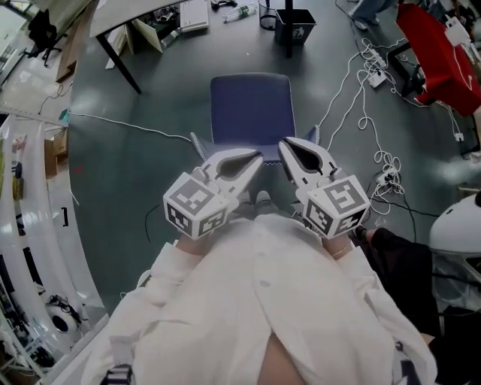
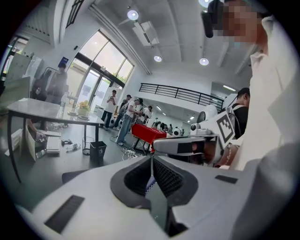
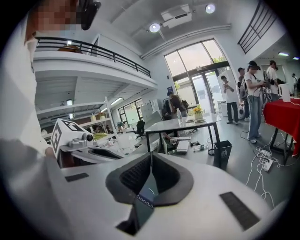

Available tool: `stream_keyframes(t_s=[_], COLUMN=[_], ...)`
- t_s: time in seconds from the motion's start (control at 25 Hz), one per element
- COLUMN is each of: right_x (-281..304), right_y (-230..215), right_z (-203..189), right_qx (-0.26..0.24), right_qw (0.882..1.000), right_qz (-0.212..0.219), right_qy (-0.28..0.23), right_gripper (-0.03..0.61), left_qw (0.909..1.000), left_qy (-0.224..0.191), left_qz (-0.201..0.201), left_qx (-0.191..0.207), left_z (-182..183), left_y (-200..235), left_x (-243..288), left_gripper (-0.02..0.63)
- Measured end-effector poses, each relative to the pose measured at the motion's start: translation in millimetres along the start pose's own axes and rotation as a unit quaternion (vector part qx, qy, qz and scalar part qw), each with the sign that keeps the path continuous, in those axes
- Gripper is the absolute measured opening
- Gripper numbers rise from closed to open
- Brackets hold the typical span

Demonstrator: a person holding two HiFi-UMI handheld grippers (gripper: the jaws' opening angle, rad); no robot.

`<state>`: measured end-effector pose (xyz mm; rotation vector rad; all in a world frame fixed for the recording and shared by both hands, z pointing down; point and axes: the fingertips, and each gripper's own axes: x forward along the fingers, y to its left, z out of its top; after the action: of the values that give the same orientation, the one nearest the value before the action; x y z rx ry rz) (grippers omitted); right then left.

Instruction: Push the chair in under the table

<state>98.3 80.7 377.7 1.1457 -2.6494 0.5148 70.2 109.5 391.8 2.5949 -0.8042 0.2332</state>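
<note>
1. Where the head view looks steeply down, a dark grey floor [image 1: 150, 165] fills most of the scene, with a person in a white shirt [image 1: 255, 301] at the near edge
2. Far and to the left stands a pale-topped table [image 1: 124, 16] on black legs
3. Far to the right is a second table draped in red cloth [image 1: 440, 53]
4. The blue chair [image 1: 252, 105] stands out on the open floor in the middle, nearer than the pale-topped table and well apart from it, not under it
5. A black bin [image 1: 294, 24] stands on the floor beyond the chair, to the right of the pale-topped table
6. The left gripper [image 1: 255, 159] points at the chair's near edge; its own view shows the jaws pressed together with nothing between them
7. The right gripper [image 1: 285, 147] sits just beside it on the right, its tip also at the chair's near edge, jaws likewise closed on nothing; whether either tip touches the chair cannot be told
8. White cables [image 1: 353, 98] trail over the floor right of the chair, running to a power strip [image 1: 376, 75]
</note>
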Motion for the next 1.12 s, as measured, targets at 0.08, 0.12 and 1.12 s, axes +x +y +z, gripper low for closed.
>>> stream_keyframes(t_s=[0.08, 0.12, 1.12], right_x=[3.0, 3.9, 20.0], right_y=[2.6, 3.3, -5.8], right_z=[-3.1, -4.7, -97.8], right_qx=[-0.013, -0.015, -0.270], right_qw=[1.000, 1.000, 0.946], right_qz=[0.009, 0.012, 0.010], right_qy=[0.010, 0.012, 0.177], right_gripper=[0.035, 0.035, 0.167], left_qw=[0.9999, 0.9999, 0.9519], left_qy=[0.009, 0.011, 0.210], left_qz=[0.001, 0.005, 0.076], left_qx=[0.007, 0.010, 0.209], left_z=[-4.4, -6.5, -97.3], left_y=[0.0, 1.4, 43.0], left_x=[-0.7, -1.1, 3.1], left_gripper=[0.025, 0.025, 0.210])
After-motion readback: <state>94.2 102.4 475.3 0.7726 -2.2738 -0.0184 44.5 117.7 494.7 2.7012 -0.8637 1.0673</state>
